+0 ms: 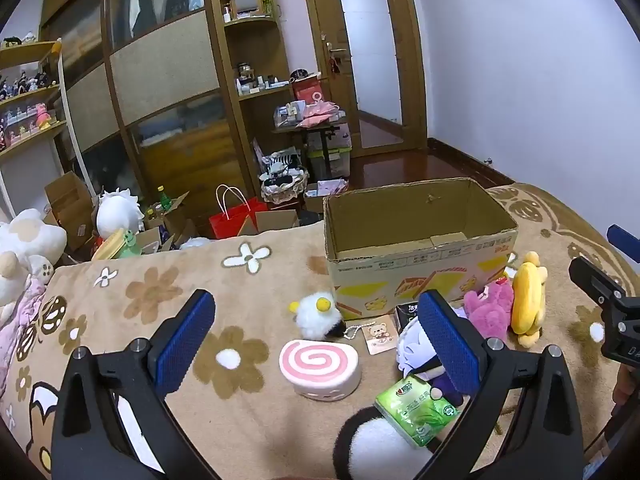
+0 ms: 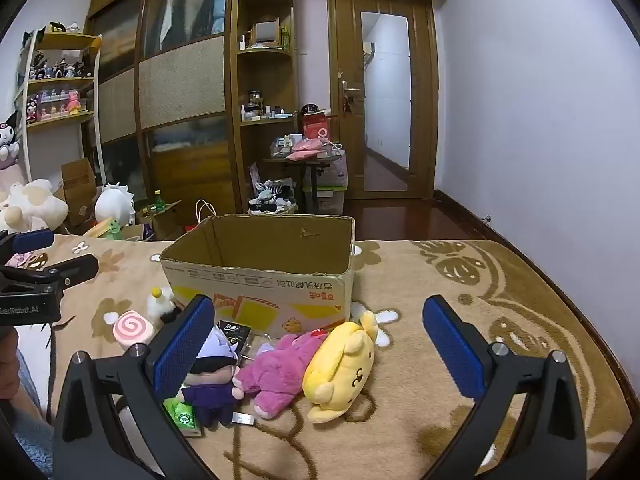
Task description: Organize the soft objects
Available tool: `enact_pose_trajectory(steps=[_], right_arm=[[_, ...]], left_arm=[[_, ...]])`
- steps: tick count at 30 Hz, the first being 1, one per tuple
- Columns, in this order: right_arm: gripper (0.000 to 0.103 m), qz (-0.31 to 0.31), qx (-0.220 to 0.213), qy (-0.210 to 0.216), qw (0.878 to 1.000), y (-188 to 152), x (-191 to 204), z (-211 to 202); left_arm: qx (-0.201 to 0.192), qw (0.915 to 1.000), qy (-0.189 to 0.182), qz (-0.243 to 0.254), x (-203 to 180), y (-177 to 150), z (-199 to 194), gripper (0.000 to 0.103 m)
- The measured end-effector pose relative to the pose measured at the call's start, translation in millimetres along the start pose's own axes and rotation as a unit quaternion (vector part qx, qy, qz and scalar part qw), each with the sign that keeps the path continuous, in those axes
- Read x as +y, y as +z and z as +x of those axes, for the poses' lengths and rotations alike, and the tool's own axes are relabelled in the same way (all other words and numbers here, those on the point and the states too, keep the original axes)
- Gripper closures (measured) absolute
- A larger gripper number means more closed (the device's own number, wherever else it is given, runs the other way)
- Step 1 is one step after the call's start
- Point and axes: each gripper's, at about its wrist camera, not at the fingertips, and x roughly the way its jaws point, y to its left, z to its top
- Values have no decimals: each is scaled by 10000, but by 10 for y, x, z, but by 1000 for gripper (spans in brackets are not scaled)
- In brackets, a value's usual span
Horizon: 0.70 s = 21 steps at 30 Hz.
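An open, empty cardboard box (image 1: pixel 420 240) (image 2: pixel 260 276) stands on the flowered blanket. In front of it lie soft toys: a pink swirl roll cushion (image 1: pixel 319 368) (image 2: pixel 132 326), a small white fluffy toy (image 1: pixel 318 314) (image 2: pixel 160 304), a purple-haired doll (image 1: pixel 420 356) (image 2: pixel 212 380), a pink plush (image 1: pixel 490 306) (image 2: pixel 276 372) and a yellow dog plush (image 1: pixel 528 300) (image 2: pixel 344 368). A black-and-white plush (image 1: pixel 376 448) lies nearest. My left gripper (image 1: pixel 316 340) is open and empty above the roll cushion. My right gripper (image 2: pixel 320 344) is open and empty above the pink and yellow plushes.
A green tissue pack (image 1: pixel 418 410) (image 2: pixel 184 416), a bear card (image 1: pixel 378 334) and a small black packet (image 2: pixel 236 332) lie among the toys. Beyond the bed edge are a red bag (image 1: pixel 236 216), boxes, more plush toys (image 1: pixel 28 240) and wardrobes.
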Motion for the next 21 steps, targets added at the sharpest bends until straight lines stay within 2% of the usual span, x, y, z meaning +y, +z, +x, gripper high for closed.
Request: enact_pose_trajectory(steps=[21], right_arm=[[0, -21, 6, -56, 10000, 1, -11, -3]], left_arm=[[16, 10000, -51, 6, -51, 29, 18, 3]])
